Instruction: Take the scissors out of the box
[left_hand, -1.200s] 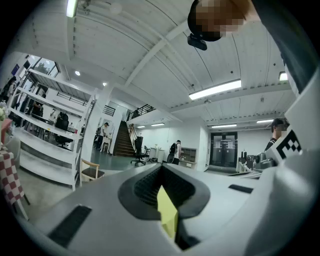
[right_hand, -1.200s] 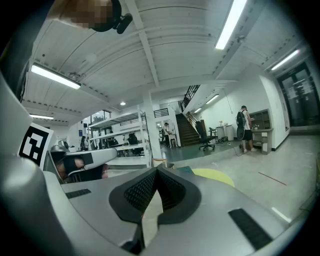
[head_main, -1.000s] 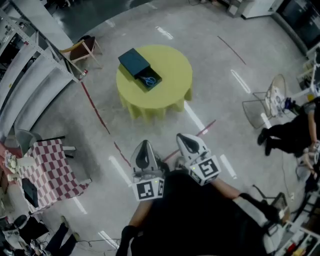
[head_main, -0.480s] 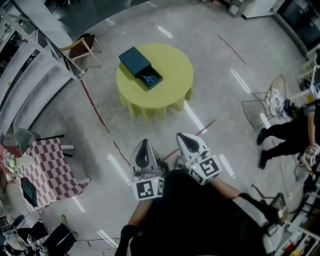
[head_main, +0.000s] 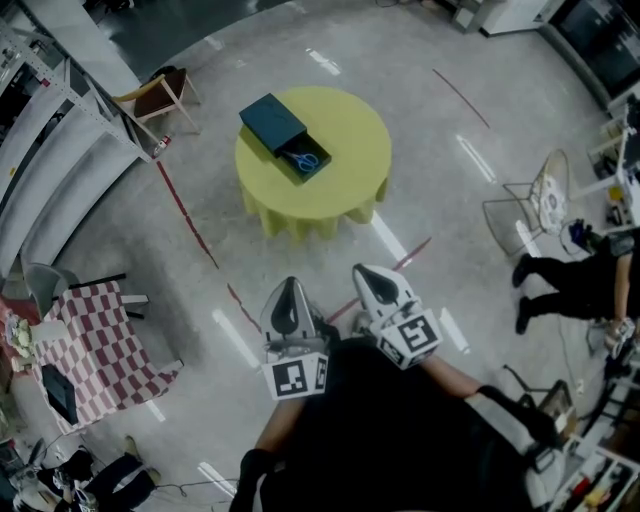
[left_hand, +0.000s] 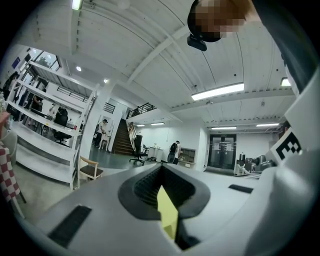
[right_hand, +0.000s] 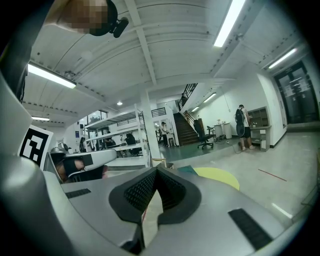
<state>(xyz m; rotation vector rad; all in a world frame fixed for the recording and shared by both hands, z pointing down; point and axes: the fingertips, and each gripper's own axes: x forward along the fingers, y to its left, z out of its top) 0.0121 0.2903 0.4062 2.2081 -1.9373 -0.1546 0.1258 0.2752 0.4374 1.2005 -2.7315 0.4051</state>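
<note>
the round yellow-clothed bench (head_main: 345, 150) sits slightly further right in the head view than a second ago, and the dark-clothed person (head_main: 570, 285) at the right has stepped along. blue-handled scissors (head_main: 303, 160) lie in the open dark teal box (head_main: 270, 120) on the bench. the left tool (head_main: 289, 290) and right tool (head_main: 368, 276), both closed and empty, carry square black-and-white markers.
</note>
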